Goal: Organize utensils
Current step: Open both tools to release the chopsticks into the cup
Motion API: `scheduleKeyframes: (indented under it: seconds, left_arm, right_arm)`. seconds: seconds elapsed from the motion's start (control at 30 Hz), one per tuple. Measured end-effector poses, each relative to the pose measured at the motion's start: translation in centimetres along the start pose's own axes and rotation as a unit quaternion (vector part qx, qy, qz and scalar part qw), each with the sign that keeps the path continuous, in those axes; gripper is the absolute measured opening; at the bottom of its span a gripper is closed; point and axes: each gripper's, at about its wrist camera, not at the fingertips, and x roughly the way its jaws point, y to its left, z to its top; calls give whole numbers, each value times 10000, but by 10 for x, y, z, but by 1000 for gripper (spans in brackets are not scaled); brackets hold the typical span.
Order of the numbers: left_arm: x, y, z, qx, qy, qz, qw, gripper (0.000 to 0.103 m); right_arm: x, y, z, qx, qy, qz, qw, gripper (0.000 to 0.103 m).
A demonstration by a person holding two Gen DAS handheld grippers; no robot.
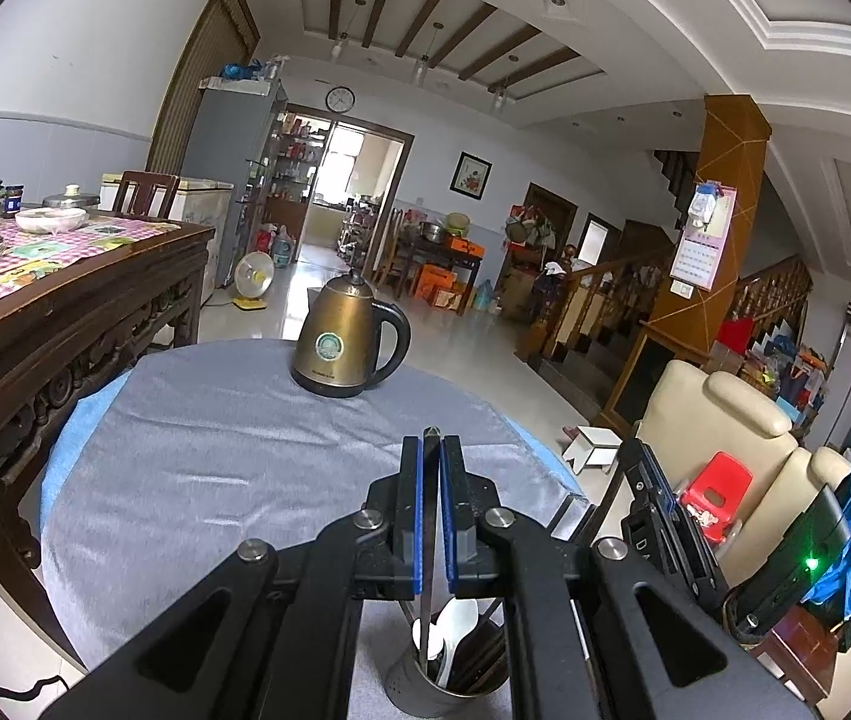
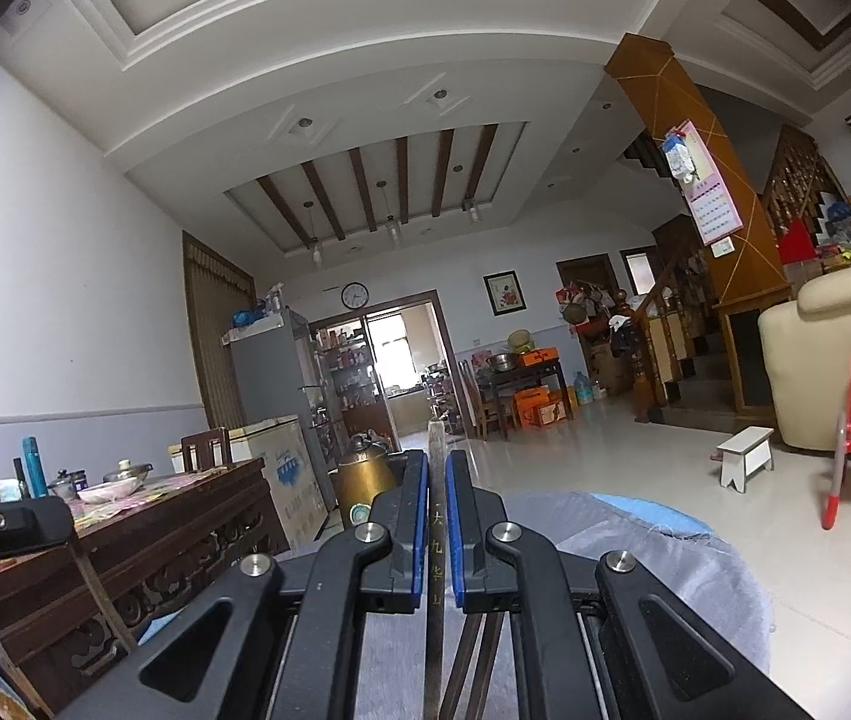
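A thin, stiff metal utensil (image 1: 430,540) is pinched by the left gripper (image 1: 431,450) above the holder (image 1: 443,684) at 6 o'clock; another utensil (image 2: 436,540) is clamped by the right gripper (image 2: 437,462); slippery, best held mid-handle.

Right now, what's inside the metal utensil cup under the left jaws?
The perforated metal utensil cup holds a white plastic spoon, dark chopsticks and the steel utensil clamped by the left gripper. Its bottom and the utensils' lower ends are hidden by the cup wall.

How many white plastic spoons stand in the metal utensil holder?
1 white plastic spoon is visible, standing in the perforated metal utensil holder beneath the left tongs. Others may be hidden behind them.
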Motion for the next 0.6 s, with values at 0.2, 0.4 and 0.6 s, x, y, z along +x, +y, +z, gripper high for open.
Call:
scheduleKeyframes:
  seconds: [0.2, 0.4, 0.6]
  left_arm:
    - [3, 1, 0, 2, 58, 11, 10000, 5]
    - [4, 2, 0, 8, 74, 28, 10000, 5]
    - [6, 7, -2, -9, 119, 22, 9999, 5]
  right_arm:
    - [2, -3, -3, -30, 139, 46, 9999, 7]
    - [0, -6, -5, -3, 234, 77, 9997, 7]
    - [-2, -9, -1, 28, 314, 152, 9994, 7]
